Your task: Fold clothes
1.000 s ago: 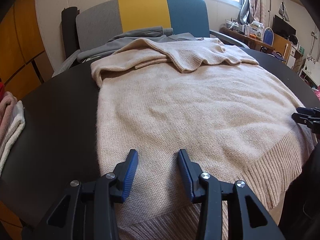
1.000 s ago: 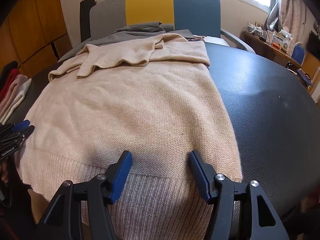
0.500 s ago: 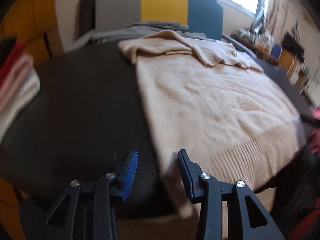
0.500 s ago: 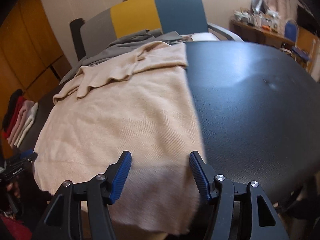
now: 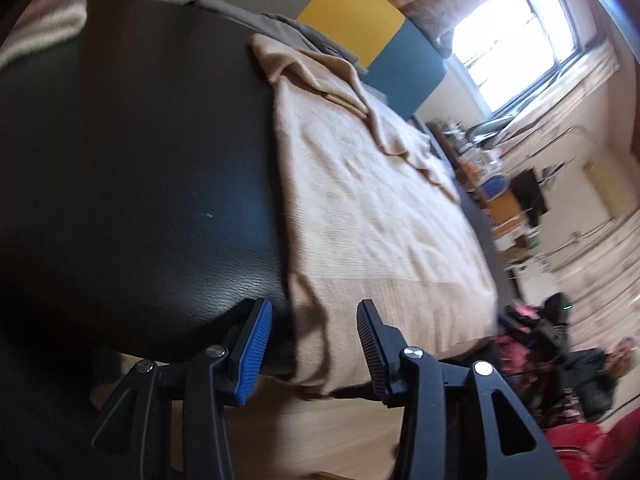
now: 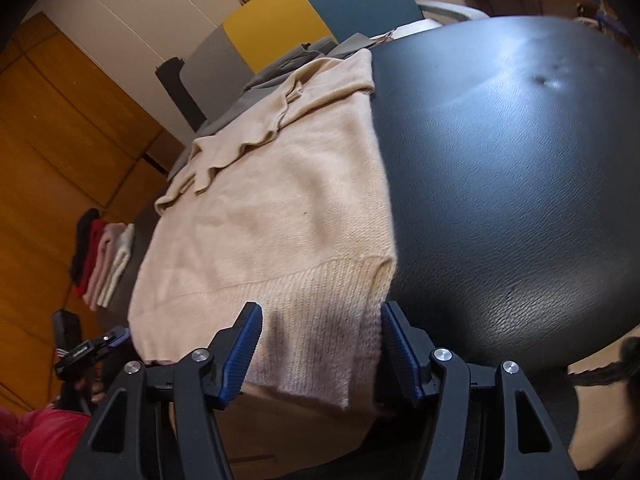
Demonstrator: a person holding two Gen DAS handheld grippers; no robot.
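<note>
Both tools are seen from behind their own fingers, low in each frame. In the left wrist view the left tool (image 5: pixel 316 344) is held with its jaws parted and widening; the lower left corner of a beige sweater (image 5: pixel 372 216) hangs between the blue pads, and no pad is seen pressing on the knit. In the right wrist view the right tool (image 6: pixel 322 354) is held fairly wide, its jaws set to either side of the ribbed hem at the sweater's (image 6: pixel 276 216) lower right corner; the right pad lies just beside the folded edge, but contact cannot be told.

The sweater is spread flat on a round black desk (image 5: pixel 132 184), its ribbed hem draped over the near rim and its sleeves folded across the far end. Grey cloth (image 6: pixel 256 92) is seen beyond the sweater at the far edge of the desk (image 6: pixel 512 168). A chair back (image 6: pixel 288 28) in grey, yellow and blue panels is set behind it. A stack of folded clothes (image 6: pixel 104 260) in black, red, pink and white lies at the left of the right wrist frame. The left tool (image 6: pixel 90 350) is also seen there at lower left; small white lettering is printed on it, too small to be read. A bright window (image 5: pixel 516 28) fills the upper right of the left wrist view.
</note>
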